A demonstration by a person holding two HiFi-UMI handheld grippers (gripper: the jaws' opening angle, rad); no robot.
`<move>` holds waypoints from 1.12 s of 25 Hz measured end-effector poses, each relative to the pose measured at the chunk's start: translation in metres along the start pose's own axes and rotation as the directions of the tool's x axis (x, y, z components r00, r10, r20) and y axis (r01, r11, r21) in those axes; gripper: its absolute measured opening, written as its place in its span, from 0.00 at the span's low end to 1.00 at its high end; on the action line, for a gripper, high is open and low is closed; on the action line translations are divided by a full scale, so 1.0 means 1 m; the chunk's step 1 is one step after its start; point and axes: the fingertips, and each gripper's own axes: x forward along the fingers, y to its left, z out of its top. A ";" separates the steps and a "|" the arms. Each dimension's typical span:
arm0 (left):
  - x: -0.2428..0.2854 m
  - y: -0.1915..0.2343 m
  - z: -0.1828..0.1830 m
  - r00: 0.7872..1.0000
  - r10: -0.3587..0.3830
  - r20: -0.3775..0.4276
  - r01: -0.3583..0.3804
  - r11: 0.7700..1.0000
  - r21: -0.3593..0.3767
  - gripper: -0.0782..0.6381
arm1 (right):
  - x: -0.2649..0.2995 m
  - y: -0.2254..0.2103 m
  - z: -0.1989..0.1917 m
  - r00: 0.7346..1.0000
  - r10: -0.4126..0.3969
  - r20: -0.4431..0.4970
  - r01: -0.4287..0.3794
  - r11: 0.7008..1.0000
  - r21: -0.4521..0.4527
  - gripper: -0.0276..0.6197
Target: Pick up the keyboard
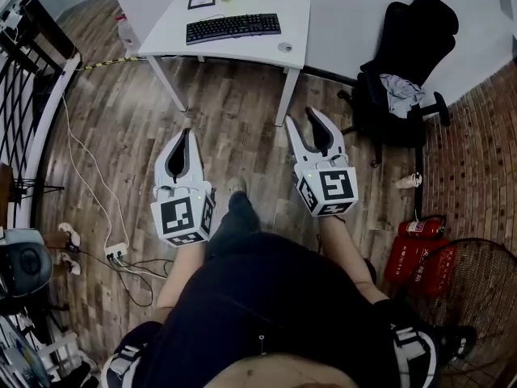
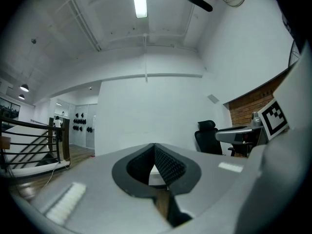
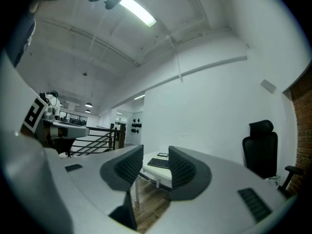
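Lying toward the near edge of the white counter, the black keyboard is well ahead of both tongs (a small dark-framed card lies just behind it). The left tongs are closed with nothing between them, while the right tongs stand open and empty, the far-off keyboard showing through their gap. Both point forward over the wooden floor, with a black office chair to the right of the counter.

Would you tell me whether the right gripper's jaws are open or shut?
Open: the right gripper shows a clear gap between its jaws, the distant keyboard visible through it, nothing held.
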 end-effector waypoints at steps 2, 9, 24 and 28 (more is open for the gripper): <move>0.031 0.014 0.002 1.000 -0.015 0.008 0.015 1.000 0.009 0.12 | 0.032 -0.008 0.000 1.000 -0.009 0.000 0.009 1.000 0.011 0.28; 0.131 0.063 0.003 0.999 -0.050 0.003 0.050 0.999 0.016 0.12 | 0.137 -0.035 -0.007 0.999 -0.037 -0.038 0.038 0.999 0.028 0.28; 0.277 0.111 -0.011 0.991 -0.132 -0.015 0.132 0.991 -0.005 0.12 | 0.279 -0.072 -0.024 0.993 -0.064 -0.096 0.067 0.997 0.025 0.29; 0.294 0.115 -0.019 0.990 -0.140 -0.028 0.140 0.990 -0.017 0.12 | 0.293 -0.081 -0.028 0.992 -0.074 -0.105 0.077 0.997 0.025 0.29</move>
